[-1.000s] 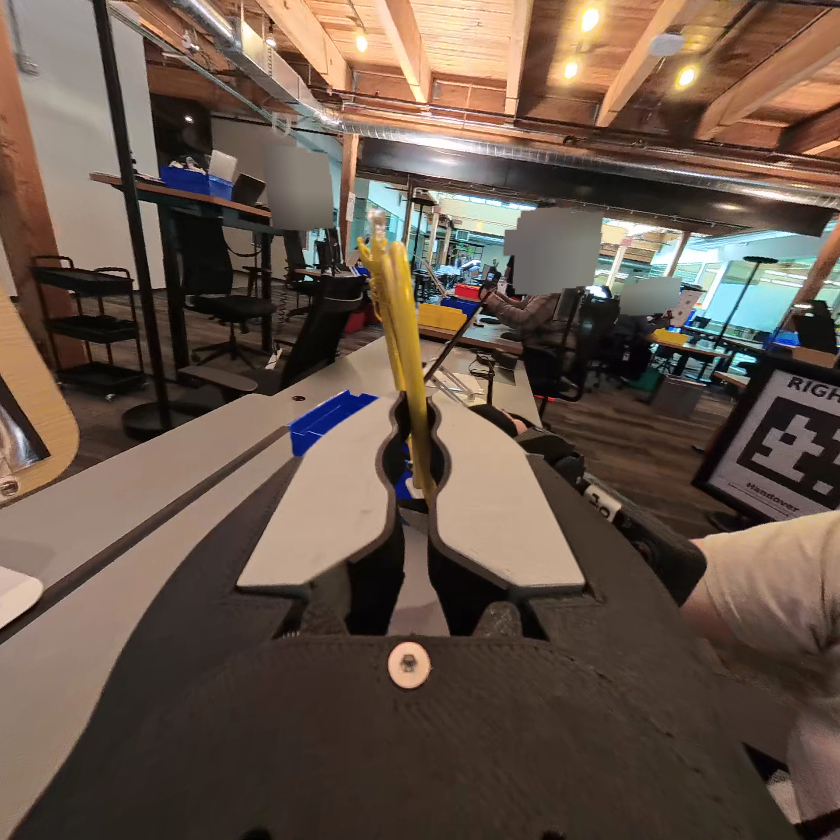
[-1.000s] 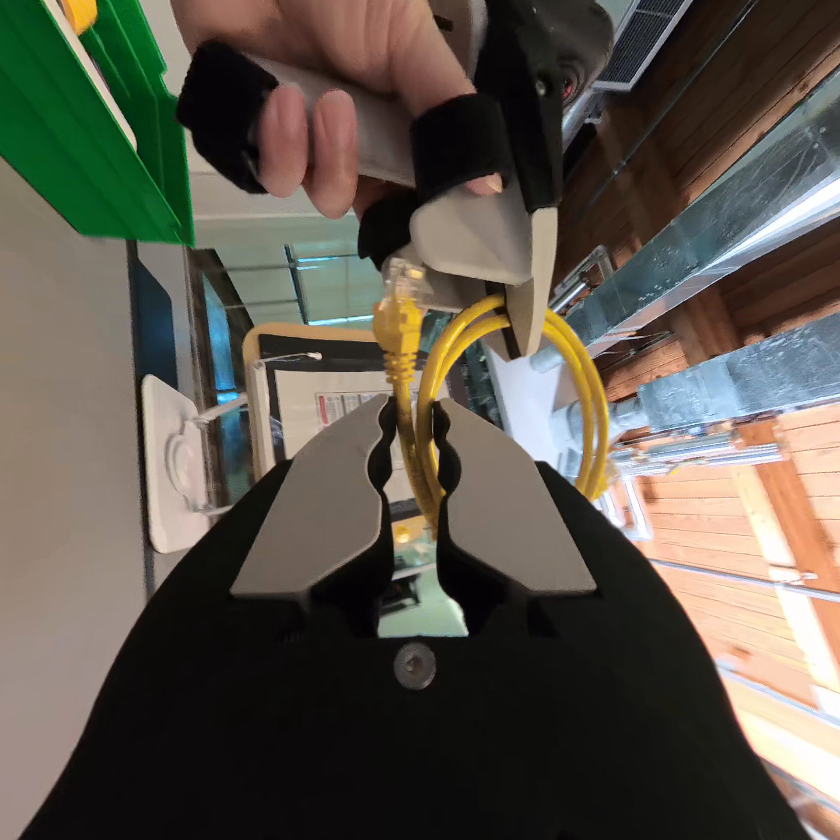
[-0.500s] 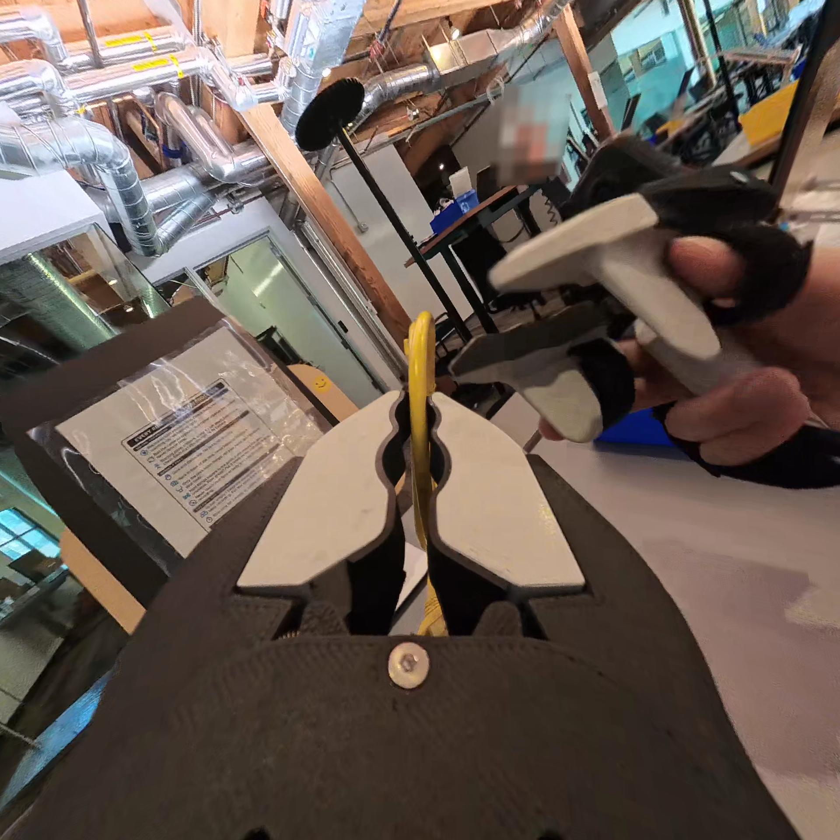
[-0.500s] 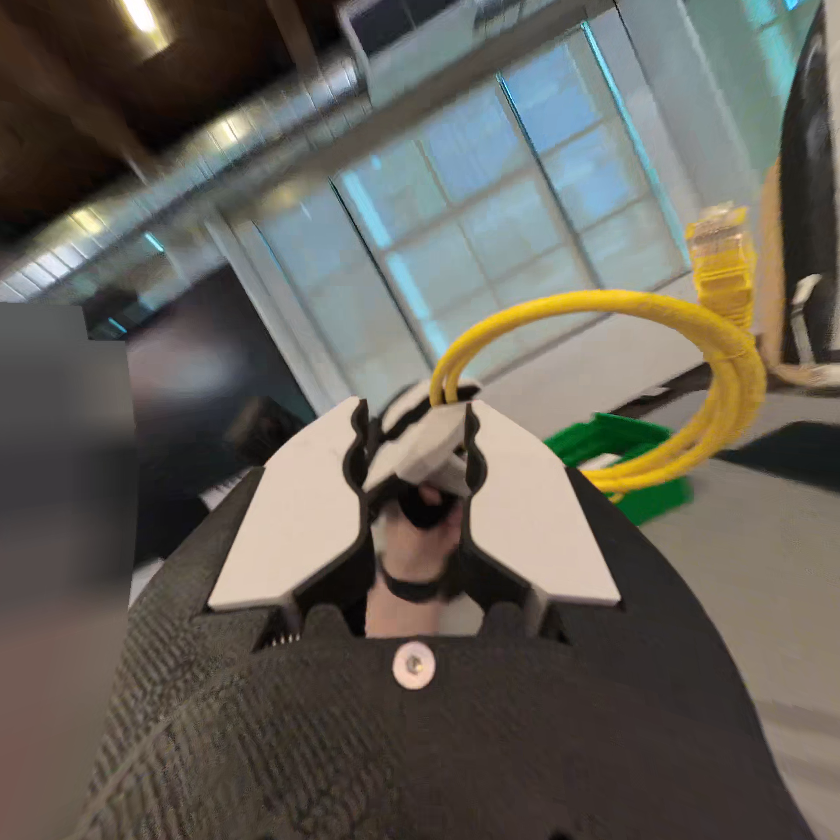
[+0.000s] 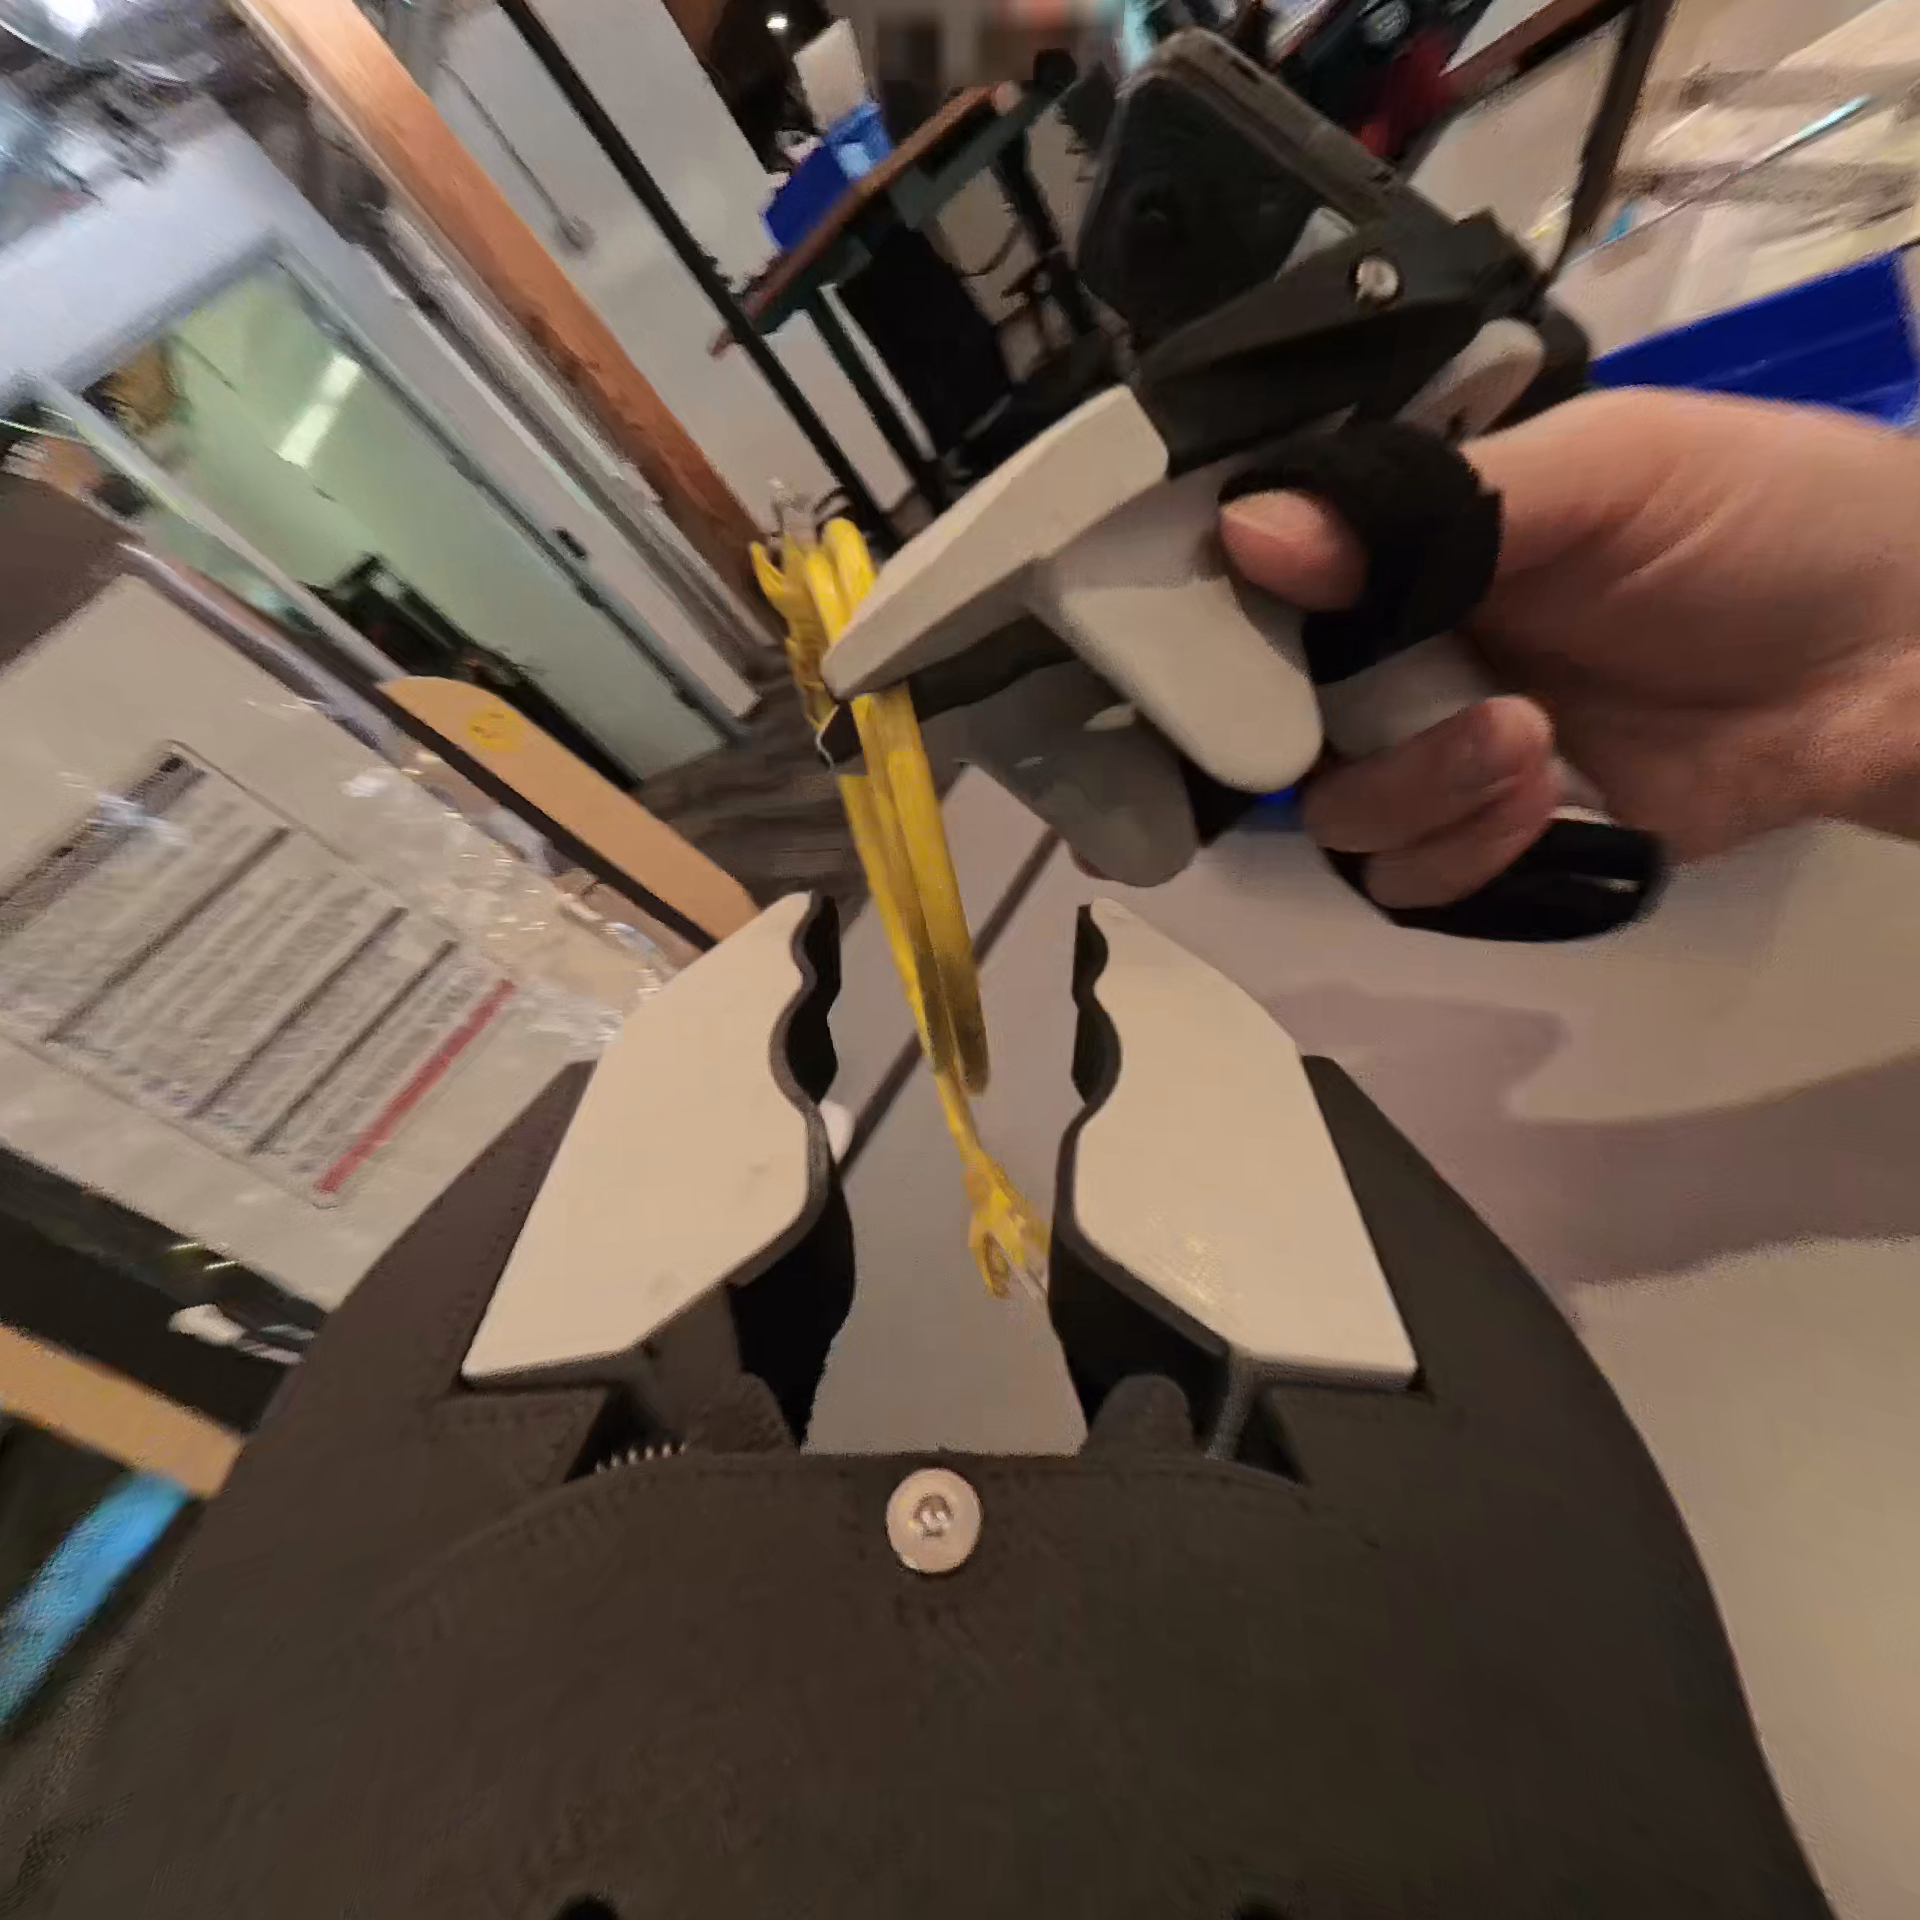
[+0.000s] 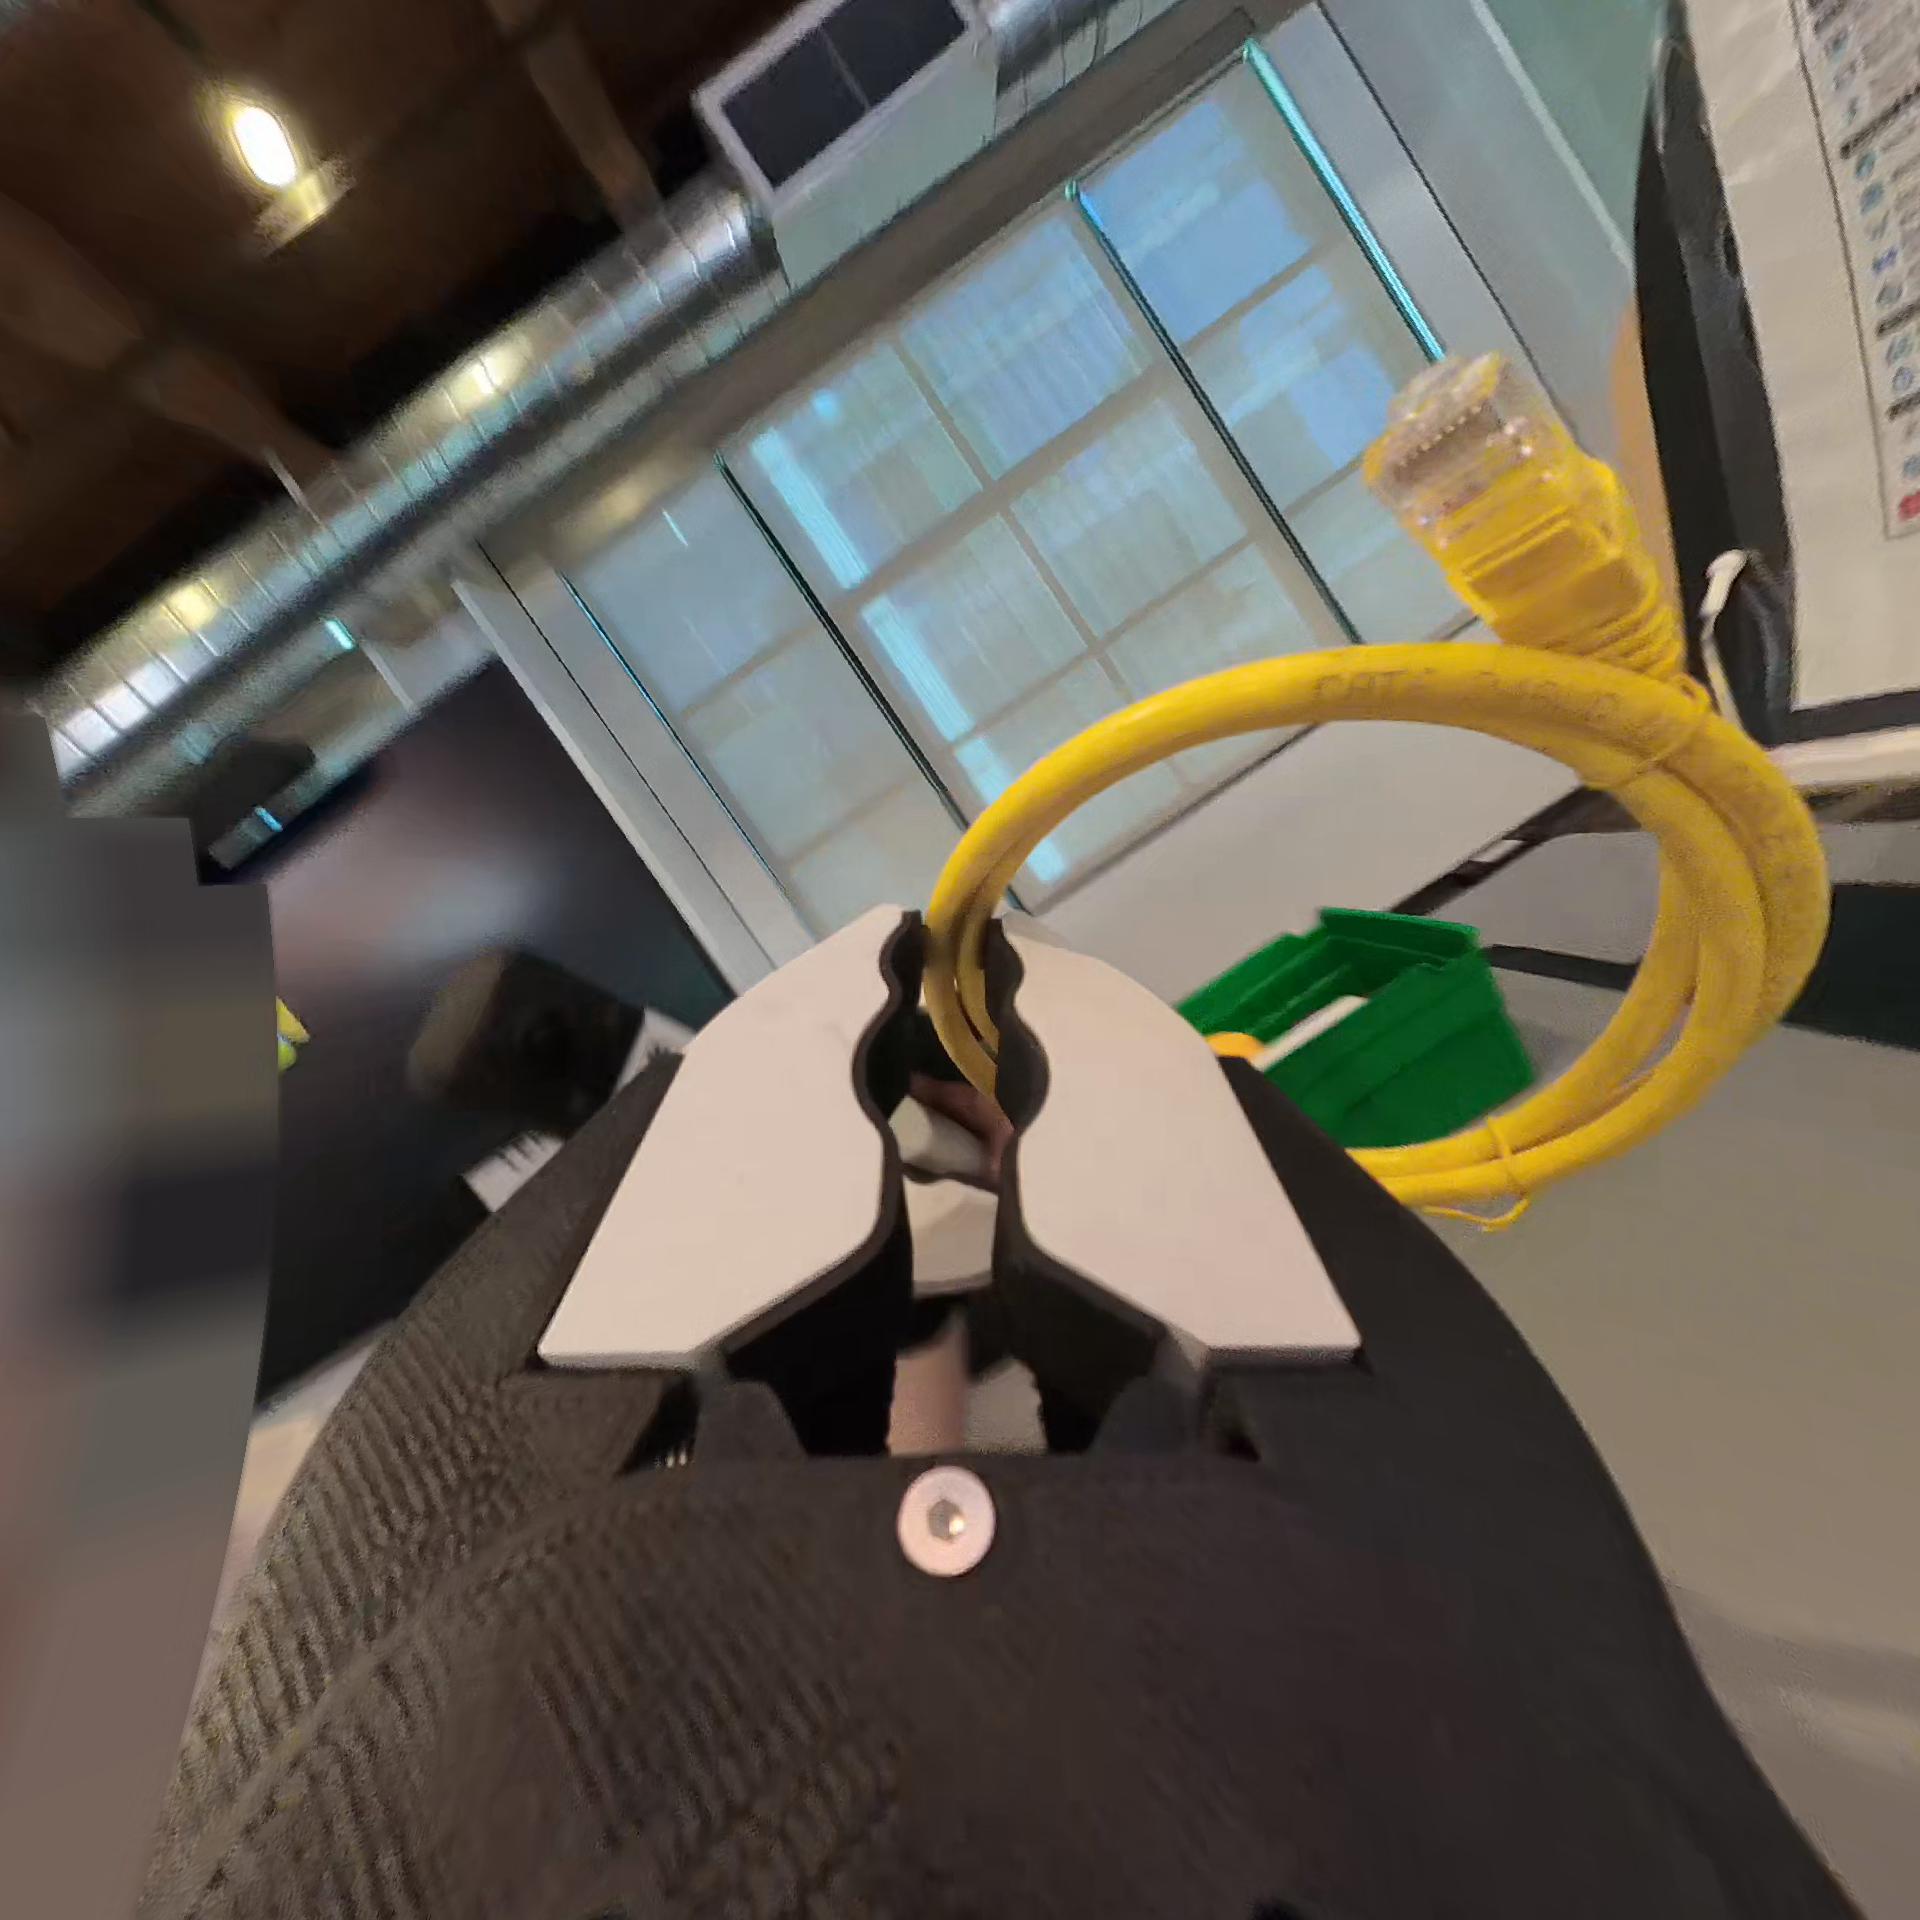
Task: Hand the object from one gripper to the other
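hanging lengthwise between the spread, untouching fingers of the left gripper (image 5: 951, 925), the coiled yellow cable (image 5: 914, 883) is pinched at its upper end by the right gripper (image 6: 961, 935), clamped just ahead.

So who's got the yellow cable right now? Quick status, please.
Left gripper open, cable hanging loose between its fingers. Right gripper shut on the yellow cable. Handover looks done. Nothing in the way.

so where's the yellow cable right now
The yellow cable is pinched in the right gripper, looping right above the green bin; the open left gripper straddles it.
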A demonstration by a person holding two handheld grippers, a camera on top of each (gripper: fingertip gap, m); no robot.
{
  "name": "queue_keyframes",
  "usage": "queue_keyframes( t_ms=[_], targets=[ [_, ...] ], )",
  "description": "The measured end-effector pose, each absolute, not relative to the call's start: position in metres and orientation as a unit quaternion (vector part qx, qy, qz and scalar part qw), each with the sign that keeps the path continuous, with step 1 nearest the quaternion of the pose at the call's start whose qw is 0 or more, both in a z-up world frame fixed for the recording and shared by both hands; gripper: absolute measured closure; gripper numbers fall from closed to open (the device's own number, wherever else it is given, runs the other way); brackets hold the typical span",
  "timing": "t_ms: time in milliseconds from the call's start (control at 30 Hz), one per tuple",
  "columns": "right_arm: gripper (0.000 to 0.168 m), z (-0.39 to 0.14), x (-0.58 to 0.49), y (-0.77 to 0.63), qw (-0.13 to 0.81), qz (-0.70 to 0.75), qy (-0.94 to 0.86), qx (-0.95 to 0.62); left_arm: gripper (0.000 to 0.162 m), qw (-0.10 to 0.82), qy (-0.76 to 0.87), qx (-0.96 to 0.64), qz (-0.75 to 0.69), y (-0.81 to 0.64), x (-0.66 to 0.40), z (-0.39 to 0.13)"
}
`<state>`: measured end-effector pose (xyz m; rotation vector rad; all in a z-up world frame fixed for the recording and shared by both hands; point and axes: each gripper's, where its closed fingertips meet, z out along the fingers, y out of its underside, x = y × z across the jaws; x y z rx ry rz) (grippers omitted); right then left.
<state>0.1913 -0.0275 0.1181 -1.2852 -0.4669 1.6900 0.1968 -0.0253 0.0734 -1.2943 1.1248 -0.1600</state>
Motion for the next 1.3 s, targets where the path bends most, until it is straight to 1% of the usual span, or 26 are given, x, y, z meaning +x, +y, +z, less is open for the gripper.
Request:
queue_keyframes(
  t_ms=[33, 100, 133, 233, 333, 500, 600, 667, 733, 800, 867, 900, 933, 1000, 1067, 1133, 1167, 1300],
  targets=[
    [0.156, 0.115, 0.190, -0.028, 0.487, 0.654, -0.222, -0.535, 0.117, 0.636, 0.497, -0.578, -0.119, -0.032, 0.196, 0.075],
    [0.156, 0.105, 0.186, -0.030, 0.541, 0.548, -0.308, -0.559, 0.116, 0.621, 0.474, -0.585, -0.217, -0.043, 0.191, 0.091],
    [0.156, 0.098, 0.183, -0.031, 0.564, 0.480, -0.360, -0.568, 0.119, 0.618, 0.457, -0.581, -0.266, -0.048, 0.187, 0.101],
    [0.156, 0.077, 0.170, -0.050, 0.590, 0.321, -0.510, -0.538, 0.127, 0.586, 0.432, -0.570, -0.382, -0.064, 0.180, 0.117],
    [0.156, 0.063, 0.158, -0.072, 0.583, 0.247, -0.597, -0.492, 0.124, 0.547, 0.454, -0.582, -0.395, -0.068, 0.184, 0.106],
    [0.157, 0.054, 0.157, -0.072, 0.589, 0.173, -0.636, -0.468, 0.139, 0.496, 0.479, -0.578, -0.436, -0.083, 0.193, 0.096],
    [0.157, 0.048, 0.161, -0.064, 0.583, 0.133, -0.643, -0.479, 0.132, 0.493, 0.498, -0.589, -0.402, -0.080, 0.197, 0.085],
    [0.157, 0.044, 0.162, -0.059, 0.587, 0.102, -0.649, -0.474, 0.132, 0.497, 0.502, -0.586, -0.396, -0.080, 0.200, 0.083],
    [0.157, 0.042, 0.162, -0.056, 0.593, 0.081, -0.652, -0.465, 0.146, 0.516, 0.493, -0.576, -0.398, -0.078, 0.203, 0.087],
    [0.158, 0.047, 0.162, -0.054, 0.620, 0.063, -0.642, -0.446, 0.152, 0.536, 0.500, -0.555, -0.395, -0.078, 0.206, 0.092],
    [0.156, 0.054, 0.167, -0.056, 0.644, 0.072, -0.630, -0.428, 0.156, 0.567, 0.497, -0.537, -0.380, -0.076, 0.205, 0.098],
    [0.148, 0.055, 0.171, -0.060, 0.637, 0.099, -0.630, -0.433, 0.157, 0.594, 0.493, -0.531, -0.351, -0.071, 0.203, 0.101],
    [0.141, 0.056, 0.176, -0.065, 0.619, 0.143, -0.629, -0.449, 0.157, 0.621, 0.497, -0.518, -0.315, -0.067, 0.201, 0.103],
    [0.138, 0.064, 0.187, -0.082, 0.574, 0.264, -0.615, -0.472, 0.157, 0.672, 0.518, -0.477, -0.228, -0.064, 0.196, 0.105],
    [0.136, 0.089, 0.197, -0.099, 0.541, 0.406, -0.566, -0.472, 0.157, 0.710, 0.543, -0.434, -0.113, -0.059, 0.195, 0.101],
    [0.126, 0.113, 0.206, -0.111, 0.502, 0.520, -0.517, -0.459, 0.157, 0.716, 0.575, -0.395, -0.027, -0.059, 0.198, 0.091],
    [0.123, 0.120, 0.208, -0.110, 0.492, 0.547, -0.493, -0.464, 0.157, 0.711, 0.591, -0.381, -0.009, -0.061, 0.202, 0.085],
    [0.106, 0.114, 0.207, -0.092, 0.479, 0.539, -0.456, -0.522, 0.157, 0.682, 0.637, -0.360, 0.001, -0.071, 0.217, 0.064]
  ],
)
